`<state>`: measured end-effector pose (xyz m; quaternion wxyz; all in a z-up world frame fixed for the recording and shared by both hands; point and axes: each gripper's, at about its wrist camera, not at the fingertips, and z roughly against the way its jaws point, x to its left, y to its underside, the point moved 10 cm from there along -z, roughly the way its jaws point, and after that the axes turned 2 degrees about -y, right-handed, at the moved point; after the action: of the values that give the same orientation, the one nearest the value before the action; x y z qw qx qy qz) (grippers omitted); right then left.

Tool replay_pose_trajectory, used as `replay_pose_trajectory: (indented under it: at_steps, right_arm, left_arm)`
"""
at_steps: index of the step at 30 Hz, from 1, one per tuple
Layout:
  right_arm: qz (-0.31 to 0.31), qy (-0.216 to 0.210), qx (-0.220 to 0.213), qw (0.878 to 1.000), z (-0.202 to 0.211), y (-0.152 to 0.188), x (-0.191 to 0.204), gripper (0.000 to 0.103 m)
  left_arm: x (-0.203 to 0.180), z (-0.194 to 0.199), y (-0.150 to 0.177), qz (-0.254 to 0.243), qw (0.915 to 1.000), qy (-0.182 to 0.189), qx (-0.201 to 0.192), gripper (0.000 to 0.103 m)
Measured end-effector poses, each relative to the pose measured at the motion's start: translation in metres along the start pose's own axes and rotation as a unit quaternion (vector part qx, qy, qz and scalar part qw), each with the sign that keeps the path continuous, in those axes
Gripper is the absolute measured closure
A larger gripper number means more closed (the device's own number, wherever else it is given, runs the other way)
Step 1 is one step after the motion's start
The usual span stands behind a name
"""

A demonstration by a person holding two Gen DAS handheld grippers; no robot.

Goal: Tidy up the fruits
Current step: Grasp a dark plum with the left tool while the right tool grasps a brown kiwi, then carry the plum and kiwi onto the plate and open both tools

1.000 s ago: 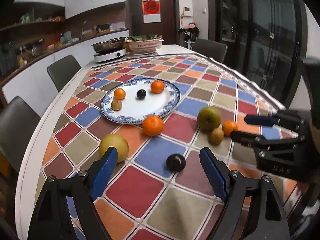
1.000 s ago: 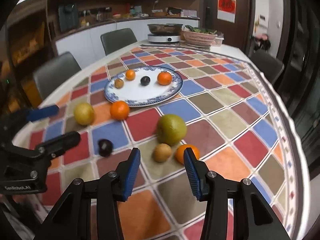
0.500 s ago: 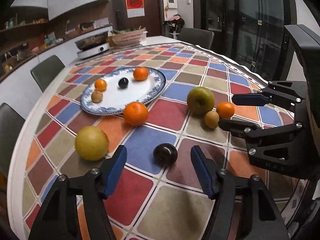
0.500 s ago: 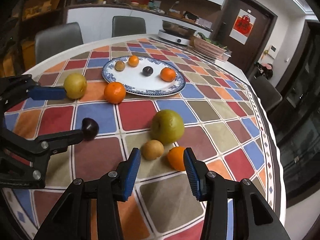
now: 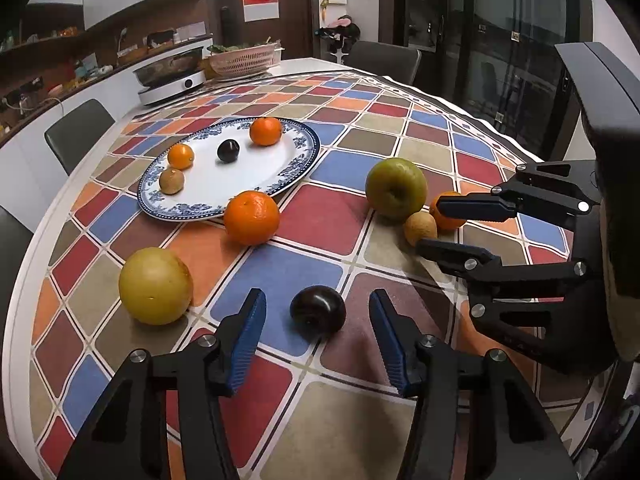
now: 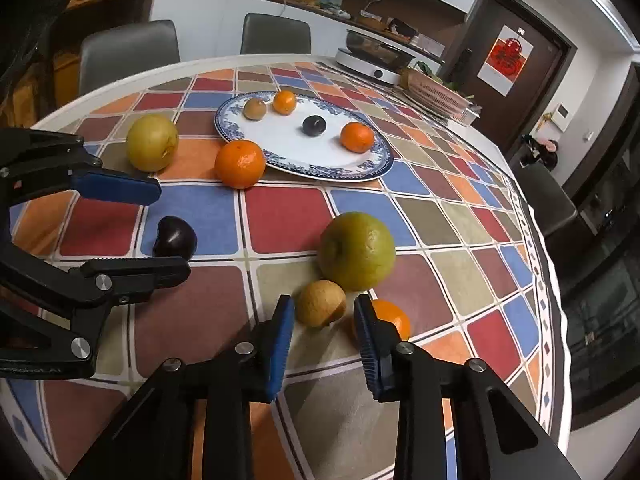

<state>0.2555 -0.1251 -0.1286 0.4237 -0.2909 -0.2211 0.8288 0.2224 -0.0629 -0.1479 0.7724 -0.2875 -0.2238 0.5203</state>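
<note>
A dark plum (image 5: 318, 312) lies on the checked tablecloth between the fingers of my left gripper (image 5: 316, 300). Its jaws are closing and the pads stand clear of the plum on both sides. My right gripper (image 6: 324, 308) is closing too, with a small brown kiwi (image 6: 320, 303) at its fingertips and narrow gaps beside it. A small orange (image 6: 394, 320) sits just right of that gripper, behind a big green pear (image 6: 356, 250). A larger orange (image 5: 251, 218) and a yellow pear (image 5: 155, 286) lie near the blue-rimmed plate (image 5: 306, 156), which holds several small fruits.
The table's white edge (image 5: 24, 280) curves close on the left, with grey chairs (image 5: 78, 132) beyond it. An induction cooker with a pan (image 5: 170, 80) and a pink basket (image 5: 244, 60) stand at the far end. Glass doors line the right side.
Both grippers have come down and forward toward the fruit. The left jaws have narrowed around the plum. The right gripper has rolled and narrowed around the kiwi.
</note>
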Motion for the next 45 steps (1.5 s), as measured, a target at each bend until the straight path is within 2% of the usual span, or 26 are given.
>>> replay_pose_trajectory:
  at_steps: [8,12,19,32,45]
  right_arm:
    - [0.005,0.002,0.011,1.000,-0.008,0.001,0.003,0.072]
    - [0.000,0.004,0.016,1.000,-0.010,0.002,0.002,0.072]
    - [-0.033,-0.019,0.023,0.999,-0.011,0.001,-0.002,0.075]
    - [-0.110,-0.077,0.000,0.991,0.019,-0.013,0.000,0.075]
    - [-0.115,-0.086,-0.035,0.989,0.064,-0.034,0.007,0.075]
  left_arm:
    - [0.001,-0.007,0.004,0.004,0.9998,0.003,0.018,0.062]
    - [0.003,-0.010,0.006,0.018,0.9993,0.012,0.029,0.072]
    - [0.007,-0.007,0.006,0.048,0.9978,0.030,0.034,0.073]
    - [0.010,0.028,-0.014,0.059,0.9978,0.030,-0.007,0.073]
    - [0.017,0.071,-0.023,0.079,0.9958,0.026,-0.039,0.073]
